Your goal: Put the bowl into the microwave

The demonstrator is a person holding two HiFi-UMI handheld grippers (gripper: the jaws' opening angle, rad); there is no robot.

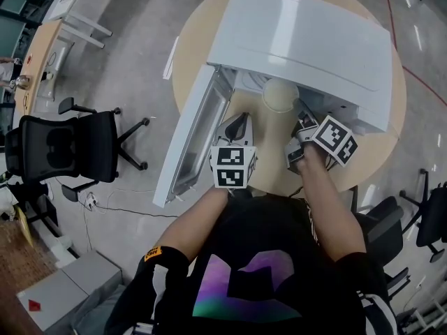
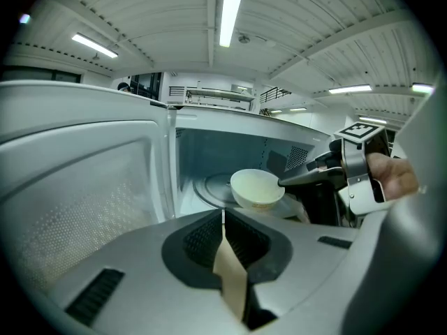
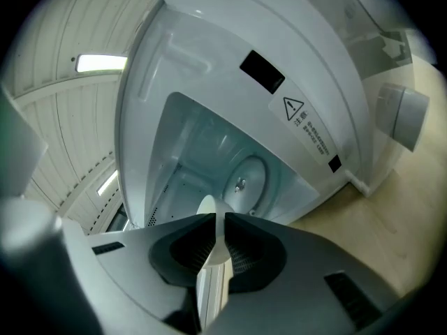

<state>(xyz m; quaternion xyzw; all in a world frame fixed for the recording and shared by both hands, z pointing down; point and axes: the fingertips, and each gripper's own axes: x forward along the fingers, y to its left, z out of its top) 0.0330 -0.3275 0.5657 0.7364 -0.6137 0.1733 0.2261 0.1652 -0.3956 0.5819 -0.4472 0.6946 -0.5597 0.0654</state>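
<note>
A cream bowl [image 1: 279,95] hangs in the mouth of the open white microwave [image 1: 307,40]. My right gripper [image 1: 302,117] is shut on the bowl's near right rim. In the right gripper view the bowl [image 3: 208,211] shows edge-on between the jaws, with the glass turntable [image 3: 248,182] behind it. The left gripper view has the bowl [image 2: 257,187] just above the turntable's [image 2: 213,187] front edge, pinched by the right gripper [image 2: 285,181]. My left gripper [image 1: 241,119] is shut and holds nothing, a little in front of the cavity by the door.
The microwave door [image 1: 192,138] swings out to the left past the round wooden table's [image 1: 374,159] edge. The microwave's control knob [image 3: 405,117] is on the right. Black office chairs [image 1: 66,145] stand on the floor at left and right.
</note>
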